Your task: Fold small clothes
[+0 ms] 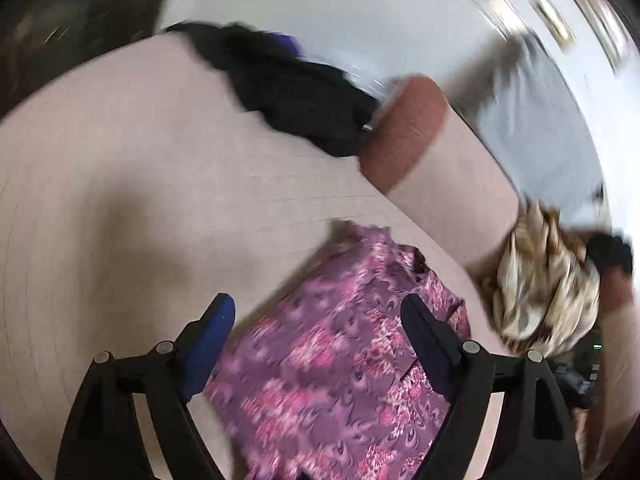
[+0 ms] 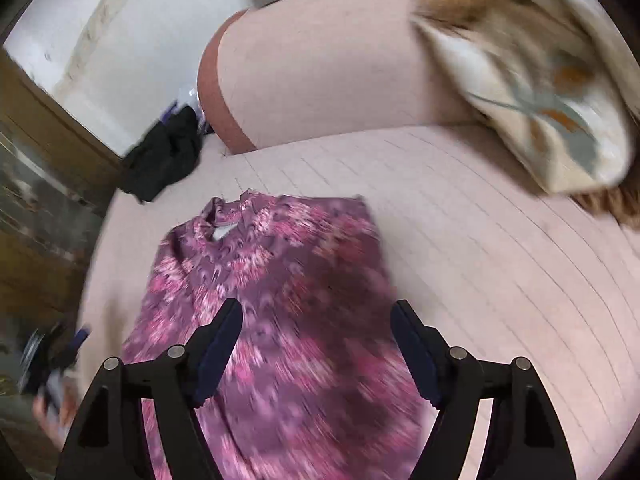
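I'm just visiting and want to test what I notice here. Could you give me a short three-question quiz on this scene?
1. True or false: the left gripper is clamped on the purple floral garment.
2. Which lies at the far edge of the pink quilted surface? A: a black garment. B: a red towel. C: a white shoe.
3. Fill in: the jaws of the right gripper stand ____.

Key: 1 false, its jaws are apart above the cloth; 2 A; 3 open.

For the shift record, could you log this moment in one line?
left gripper: open, empty | right gripper: open, empty | purple floral garment: lying on pink bed
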